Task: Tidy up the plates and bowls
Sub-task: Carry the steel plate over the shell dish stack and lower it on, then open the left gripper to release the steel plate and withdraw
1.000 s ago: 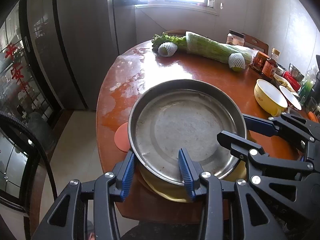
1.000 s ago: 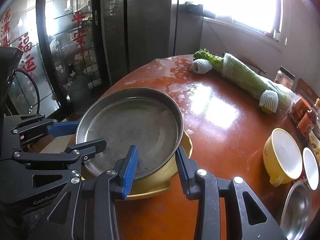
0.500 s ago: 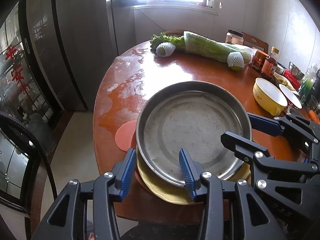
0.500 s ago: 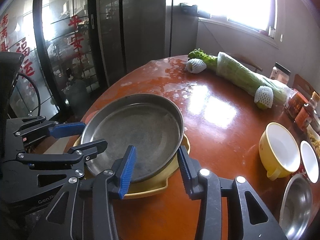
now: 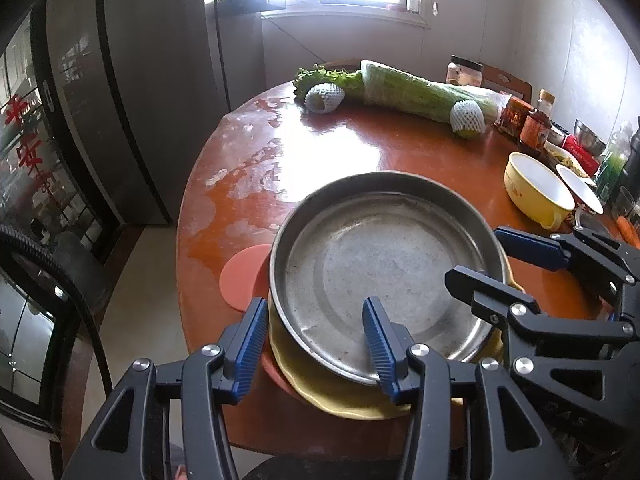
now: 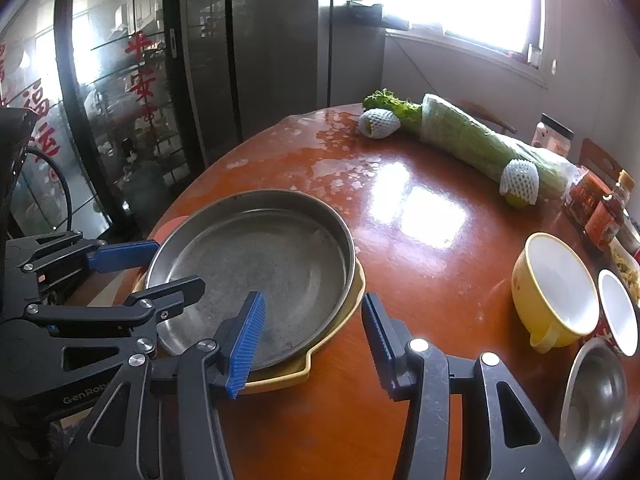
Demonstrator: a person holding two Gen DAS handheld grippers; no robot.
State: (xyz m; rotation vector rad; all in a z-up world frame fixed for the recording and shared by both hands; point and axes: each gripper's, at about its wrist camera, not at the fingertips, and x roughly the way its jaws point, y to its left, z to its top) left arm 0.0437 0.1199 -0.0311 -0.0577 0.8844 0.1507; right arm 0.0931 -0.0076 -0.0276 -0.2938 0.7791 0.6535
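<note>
A round steel pan (image 5: 384,264) (image 6: 256,268) rests on a yellow plate (image 5: 320,392) (image 6: 336,328) at the table's near-left edge. A salmon-coloured plate (image 5: 240,276) peeks out beneath them. My left gripper (image 5: 314,320) (image 6: 160,268) straddles the pan's near rim. Its jaws are opening, and the rim stands between the pads without being pressed. My right gripper (image 6: 312,308) (image 5: 472,252) straddles the pan's right rim and the yellow plate's edge. Its jaws are opening too, and its pads are clear of the rim.
A yellow bowl (image 6: 556,288), a small white bowl (image 6: 618,312) and a steel bowl (image 6: 596,400) stand at the right. Wrapped lettuce (image 5: 416,88), two netted fruits and jars (image 5: 532,124) line the far side. The table edge (image 5: 188,216) drops to the floor at left.
Both grippers' jaws have spread apart and come off the pan's rim. The pan has shifted slightly right in the left wrist view and lies on the yellow plate.
</note>
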